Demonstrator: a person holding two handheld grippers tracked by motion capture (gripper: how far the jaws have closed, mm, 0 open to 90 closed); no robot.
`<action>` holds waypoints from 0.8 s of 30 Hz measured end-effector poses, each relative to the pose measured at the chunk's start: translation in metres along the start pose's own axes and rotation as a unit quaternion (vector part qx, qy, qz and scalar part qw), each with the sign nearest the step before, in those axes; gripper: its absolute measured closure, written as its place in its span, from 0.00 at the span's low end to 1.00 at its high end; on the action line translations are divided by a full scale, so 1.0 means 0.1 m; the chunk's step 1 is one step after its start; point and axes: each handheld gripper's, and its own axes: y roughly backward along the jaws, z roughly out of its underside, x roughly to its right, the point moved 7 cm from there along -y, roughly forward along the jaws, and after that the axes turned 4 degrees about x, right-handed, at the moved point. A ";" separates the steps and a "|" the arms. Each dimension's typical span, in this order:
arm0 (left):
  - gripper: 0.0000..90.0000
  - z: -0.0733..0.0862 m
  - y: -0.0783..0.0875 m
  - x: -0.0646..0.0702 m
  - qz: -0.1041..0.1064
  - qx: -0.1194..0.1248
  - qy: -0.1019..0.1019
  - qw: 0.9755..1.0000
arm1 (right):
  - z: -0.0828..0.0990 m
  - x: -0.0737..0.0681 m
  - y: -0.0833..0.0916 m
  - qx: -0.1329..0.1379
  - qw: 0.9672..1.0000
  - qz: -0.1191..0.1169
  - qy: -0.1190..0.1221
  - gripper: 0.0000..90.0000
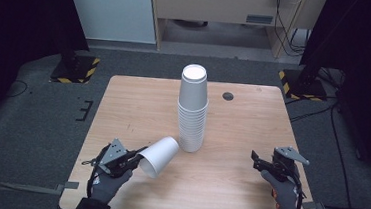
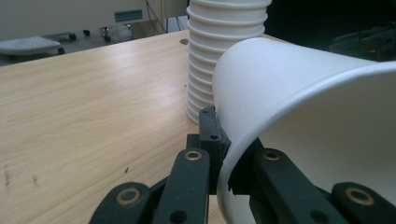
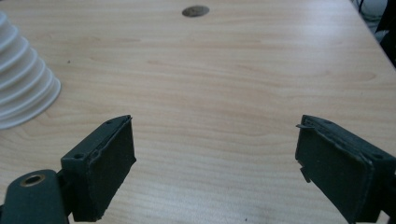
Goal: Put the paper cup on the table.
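White paper cup (image 1: 159,155) bears no print

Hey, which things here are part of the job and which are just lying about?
Part of the job:
- single white cup, rim pinched in the left tool
- upside-down stack of white cups
- wooden table

Just there:
- right tool, open with nothing between its jaws
- round grommet in the tabletop

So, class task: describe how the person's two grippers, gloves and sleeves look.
Both grippers are black, with two flat, blocky jaws on linked arms with brass-coloured pivot pins. The left gripper and right gripper each carry a grey three-cornered plate on top. Thin black cables trail from them. The hands wear grey gloves with some orange-red on the right one; the sleeves are dark.
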 end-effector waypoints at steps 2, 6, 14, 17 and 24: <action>0.96 0.01 0.02 -0.03 -0.006 -0.005 0.005 1.000 | 0.03 0.02 -0.01 -0.008 1.000 0.003 0.001 0.13; 0.96 0.03 0.06 -0.12 -0.018 -0.019 0.019 0.999 | 0.10 0.05 -0.04 -0.024 1.000 0.007 0.012 0.13; 0.96 0.07 0.13 -0.32 -0.051 -0.048 0.033 0.997 | 0.24 0.10 -0.10 -0.063 0.997 0.013 0.036 0.13; 0.96 0.08 0.17 -0.41 -0.064 -0.061 0.037 0.995 | 0.26 0.11 -0.12 -0.069 0.997 0.011 0.042 0.13; 0.96 0.06 0.30 -0.61 -0.091 -0.101 0.045 0.990 | 0.34 0.11 -0.15 -0.095 0.993 0.013 0.063 0.13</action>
